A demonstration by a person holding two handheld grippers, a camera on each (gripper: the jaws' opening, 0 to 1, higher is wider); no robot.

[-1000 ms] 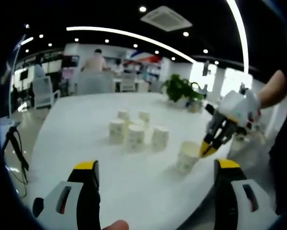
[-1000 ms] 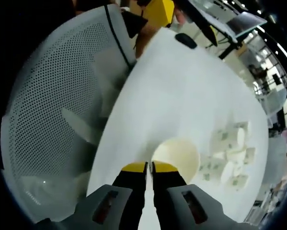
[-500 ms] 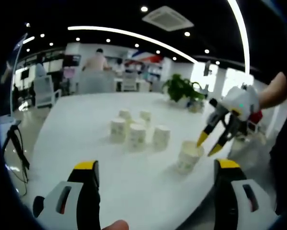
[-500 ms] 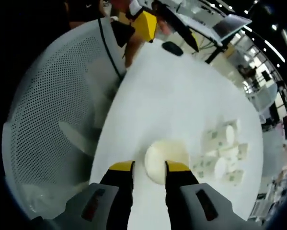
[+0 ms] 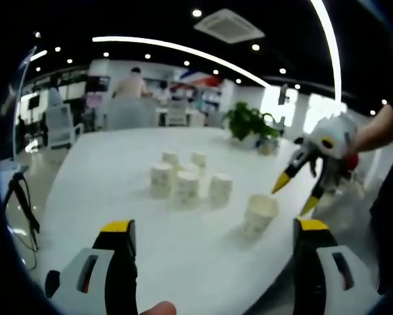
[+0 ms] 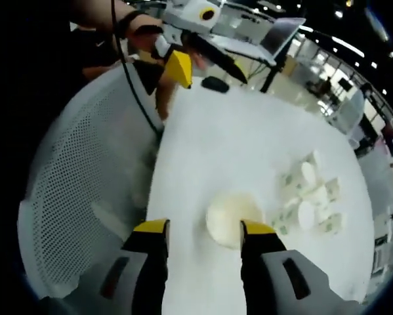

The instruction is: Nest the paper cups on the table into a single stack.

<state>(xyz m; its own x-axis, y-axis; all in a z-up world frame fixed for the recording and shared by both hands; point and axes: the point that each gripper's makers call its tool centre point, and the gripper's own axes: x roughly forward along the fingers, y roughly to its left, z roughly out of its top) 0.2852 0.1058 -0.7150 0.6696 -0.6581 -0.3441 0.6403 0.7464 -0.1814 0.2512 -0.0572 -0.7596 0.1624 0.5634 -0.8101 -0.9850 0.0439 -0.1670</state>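
Right gripper [image 5: 294,195] is lifting away, jaws spread, nothing held | left gripper [image 5: 216,236] gaping, idle | lone cup [image 5: 258,214] is sitting near table [image 5: 104,177] edge, risking a knock-off | other cups [image 5: 186,177] clustering mid-table

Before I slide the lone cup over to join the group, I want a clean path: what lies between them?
In the left gripper view, only bare white table lies between the lone cup and the cup cluster; nothing blocks that stretch.
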